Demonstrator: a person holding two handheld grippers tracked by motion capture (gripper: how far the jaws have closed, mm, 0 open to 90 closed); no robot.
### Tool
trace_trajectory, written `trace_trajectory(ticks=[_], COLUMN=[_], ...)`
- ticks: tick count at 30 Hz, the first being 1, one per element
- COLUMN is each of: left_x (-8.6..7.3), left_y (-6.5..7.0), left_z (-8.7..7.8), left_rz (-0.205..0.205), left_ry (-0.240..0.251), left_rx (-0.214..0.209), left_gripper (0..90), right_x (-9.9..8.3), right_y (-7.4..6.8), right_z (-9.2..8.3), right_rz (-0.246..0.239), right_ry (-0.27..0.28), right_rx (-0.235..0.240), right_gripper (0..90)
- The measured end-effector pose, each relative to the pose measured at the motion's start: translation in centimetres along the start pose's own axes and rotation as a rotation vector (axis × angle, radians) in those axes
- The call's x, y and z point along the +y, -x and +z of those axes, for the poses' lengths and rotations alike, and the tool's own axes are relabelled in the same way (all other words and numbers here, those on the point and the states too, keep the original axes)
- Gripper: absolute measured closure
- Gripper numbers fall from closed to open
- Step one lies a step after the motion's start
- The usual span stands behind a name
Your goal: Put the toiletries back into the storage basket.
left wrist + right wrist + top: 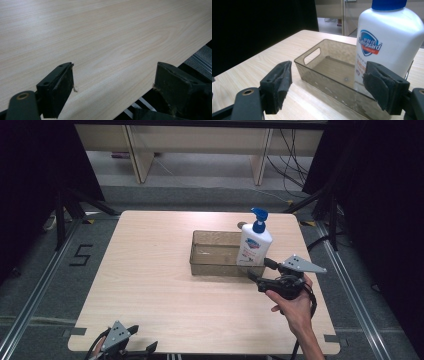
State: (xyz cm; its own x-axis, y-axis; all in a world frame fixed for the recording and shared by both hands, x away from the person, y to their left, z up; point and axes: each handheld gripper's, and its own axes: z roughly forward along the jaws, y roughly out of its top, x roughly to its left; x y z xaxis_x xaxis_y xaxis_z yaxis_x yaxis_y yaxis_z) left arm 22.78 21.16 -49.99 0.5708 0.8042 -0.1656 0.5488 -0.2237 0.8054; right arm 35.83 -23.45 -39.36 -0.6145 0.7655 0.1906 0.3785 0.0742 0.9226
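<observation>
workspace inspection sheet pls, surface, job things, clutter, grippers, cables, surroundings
surface: pale wood-grain table, bare apart from the items below
job's things: translucent brown plastic bin with a cut-out handle, right of centre; white Safeguard pump bottle with blue pump standing upright at the bin's right end
clutter: nothing seen
grippers: left gripper open over the table's near edge, holding nothing; right gripper open, just short of the bin and bottle, touching neither
cables: black cable trailing from the right gripper; loose cables on the floor beyond the table
surroundings: grey floor with a taped 5, black curtains, wooden furniture legs behind
</observation>
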Motion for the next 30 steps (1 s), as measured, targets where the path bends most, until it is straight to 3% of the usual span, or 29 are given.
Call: trace_trajectory(ticks=[3, 6, 23, 24, 25, 27, 28, 30], left_x=[0.1, 0.1, 0.2, 0.1, 0.1, 0.1, 0.1, 0.1], left_y=[-0.1, 0.0, 0.1, 0.1, 0.1, 0.0, 0.0, 0.1], left_z=[-0.1, -0.1, -0.2, -0.2, -0.2, -0.2, -0.2, -0.2], left_rz=[0.016, 0.006, -0.009, -0.009, -0.007, -0.005, -0.005, -0.007], left_ry=[-0.014, -0.002, 0.008, 0.008, 0.007, 0.004, 0.005, 0.007], left_rx=[0.007, 0.007, -0.002, -0.002, -0.001, -0.001, -0.001, 0.0], left_gripper=[15.3, 15.3, 15.3, 15.3, 15.3, 15.3, 15.3, 15.2], right_x=[-0.1, -0.4, -1.7, -1.8, -2.0, -2.2, -2.4, -2.6], right_y=[0.2, -0.1, -0.7, -0.9, -0.8, -1.0, -0.8, -1.0], right_z=[0.0, -0.1, -0.7, -0.7, -0.7, -0.6, -0.5, -0.5], right_rz=[-0.035, -0.012, -0.028, -0.007, -0.036, -0.013, -0.039, -0.016], right_ry=[0.011, 0.003, 0.003, -0.009, -0.003, -0.014, -0.001, -0.022], right_rx=[-0.001, 0.008, 0.02, 0.024, 0.02, 0.023, 0.019, 0.017], right_gripper=[23.3, 23.3, 21.7, 20.8, 20.1, 18.9, 18.4, 17.9])
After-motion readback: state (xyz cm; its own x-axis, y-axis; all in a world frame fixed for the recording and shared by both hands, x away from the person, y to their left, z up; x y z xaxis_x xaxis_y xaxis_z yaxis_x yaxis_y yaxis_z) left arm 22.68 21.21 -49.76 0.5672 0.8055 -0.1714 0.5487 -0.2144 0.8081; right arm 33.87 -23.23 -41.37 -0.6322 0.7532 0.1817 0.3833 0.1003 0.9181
